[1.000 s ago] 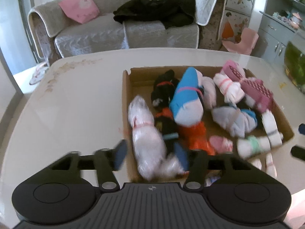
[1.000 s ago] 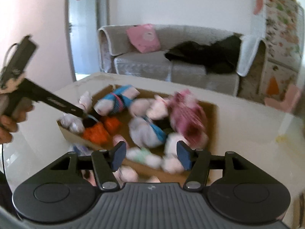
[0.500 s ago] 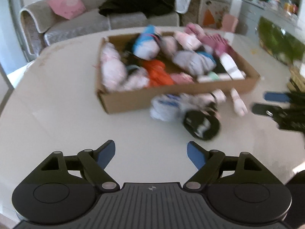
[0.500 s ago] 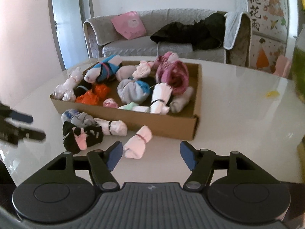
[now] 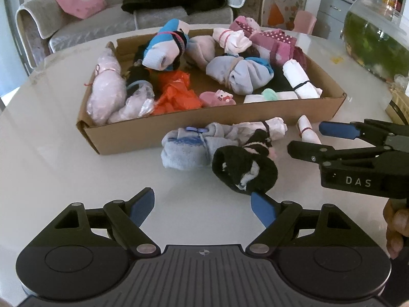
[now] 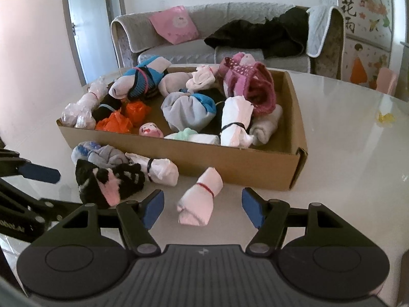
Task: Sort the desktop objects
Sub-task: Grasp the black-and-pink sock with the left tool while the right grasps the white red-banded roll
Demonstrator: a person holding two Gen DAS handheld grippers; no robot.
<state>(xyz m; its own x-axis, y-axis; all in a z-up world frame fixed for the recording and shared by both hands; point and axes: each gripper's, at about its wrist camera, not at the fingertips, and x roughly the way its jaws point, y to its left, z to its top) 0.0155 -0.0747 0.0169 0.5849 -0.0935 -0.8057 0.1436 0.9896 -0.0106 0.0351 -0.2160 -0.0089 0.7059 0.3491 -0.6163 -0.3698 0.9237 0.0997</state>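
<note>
Right gripper (image 6: pixel 203 207) hangs low over the table (image 6: pixel 345 133) with its jaws apart and nothing clamped. A small white sock roll with a red band (image 6: pixel 200 199) lies on the table just ahead, between the lines of the two blue pads, though no pad touches it. Its long axis runs from the near end, close to the gripper, toward the front wall of the cardboard box (image 6: pixel 230 163), leaning a little to the right, so it lies almost along the direction the fingers point. I judge that a short push forward and down would bring the pads to both long sides of the roll, which is the easier way to close on it.

Left gripper (image 5: pixel 203 206) is also parted and empty, and the last small widening is too slight to call a motion. A black sock bundle (image 5: pixel 245 167) lies just in front of its right pad — nearly touching it, off to the right of the centre line. This bundle runs obliquely away toward the box. Beside it, on its left, a grey-blue sock bundle (image 5: pixel 186 148) rests against the box front, and a white roll with a black band (image 5: pixel 265 128) lies behind.

For the red-banded roll the right hand is clearly nearer; for the black bundle the left one is. All four loose bundles lie on the table along the front edge of the box, outside it.
</note>
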